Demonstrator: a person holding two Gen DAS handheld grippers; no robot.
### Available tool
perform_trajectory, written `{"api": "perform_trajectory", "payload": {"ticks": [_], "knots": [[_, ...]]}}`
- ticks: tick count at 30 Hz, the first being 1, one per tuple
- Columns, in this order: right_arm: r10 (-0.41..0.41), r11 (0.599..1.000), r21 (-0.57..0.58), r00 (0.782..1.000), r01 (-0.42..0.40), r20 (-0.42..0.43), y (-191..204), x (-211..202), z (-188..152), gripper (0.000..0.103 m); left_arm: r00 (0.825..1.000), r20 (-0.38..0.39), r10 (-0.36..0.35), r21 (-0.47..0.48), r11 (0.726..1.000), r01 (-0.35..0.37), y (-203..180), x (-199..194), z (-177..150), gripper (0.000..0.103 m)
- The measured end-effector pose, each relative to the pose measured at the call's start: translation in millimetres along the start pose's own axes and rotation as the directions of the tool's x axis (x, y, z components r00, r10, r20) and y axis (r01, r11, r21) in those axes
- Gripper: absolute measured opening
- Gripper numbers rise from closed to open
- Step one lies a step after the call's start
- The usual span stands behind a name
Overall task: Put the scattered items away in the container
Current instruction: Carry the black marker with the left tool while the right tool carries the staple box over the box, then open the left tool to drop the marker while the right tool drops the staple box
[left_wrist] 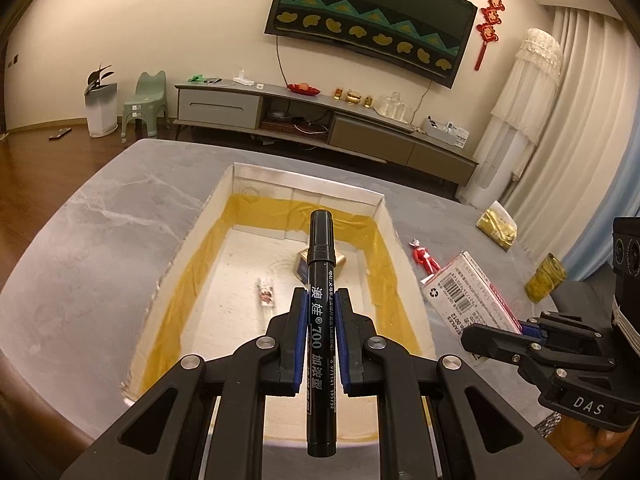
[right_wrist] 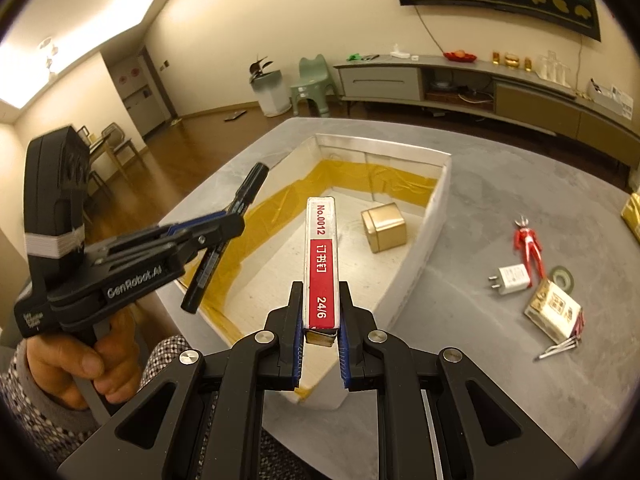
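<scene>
My left gripper (left_wrist: 321, 294) is shut on a black marker pen (left_wrist: 320, 320), held over the near part of the white box with yellow tape lining (left_wrist: 208, 248). The same left gripper (right_wrist: 230, 216) and marker pen (right_wrist: 224, 240) show at the left of the right wrist view. My right gripper (right_wrist: 320, 292) is shut on a red-and-white staple box (right_wrist: 322, 260), hanging over the white box's (right_wrist: 436, 216) near right corner. In the left wrist view the right gripper (left_wrist: 520, 326) holds that staple box (left_wrist: 468, 292). Inside lie a gold cube tin (right_wrist: 383, 227) and a small wrapped item (left_wrist: 266, 295).
On the grey table (right_wrist: 480, 184) right of the box lie a red toy figure (right_wrist: 529, 246), a white charger plug (right_wrist: 510, 279), a tape roll (right_wrist: 562, 278), a small printed carton (right_wrist: 554, 310) and metal tweezers (right_wrist: 560, 348). Gold packets (left_wrist: 498, 226) sit further right. A hand (right_wrist: 96, 360) holds the left gripper.
</scene>
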State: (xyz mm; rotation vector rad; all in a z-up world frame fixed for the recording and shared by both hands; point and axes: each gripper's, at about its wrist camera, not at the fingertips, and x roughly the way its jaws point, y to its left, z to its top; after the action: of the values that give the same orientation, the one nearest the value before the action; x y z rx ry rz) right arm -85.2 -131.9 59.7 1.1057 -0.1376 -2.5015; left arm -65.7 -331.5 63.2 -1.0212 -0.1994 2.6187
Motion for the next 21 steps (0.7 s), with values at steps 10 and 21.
{"api": "perform_trajectory", "payload": {"ticks": [10, 21], "knots": [[0.008, 1.000, -0.023, 0.997, -0.009, -0.071, 6, 38, 17, 0.015, 0.996, -0.085, 0.035, 0.106, 0.994, -0.026, 23, 24, 32, 0.014], [0.023, 1.000, 0.009, 0.982, -0.022, -0.188, -1, 87, 35, 0.015, 0.965, -0.248, 0.081, 0.208, 0.978, -0.028, 32, 73, 53, 0.014]]}}
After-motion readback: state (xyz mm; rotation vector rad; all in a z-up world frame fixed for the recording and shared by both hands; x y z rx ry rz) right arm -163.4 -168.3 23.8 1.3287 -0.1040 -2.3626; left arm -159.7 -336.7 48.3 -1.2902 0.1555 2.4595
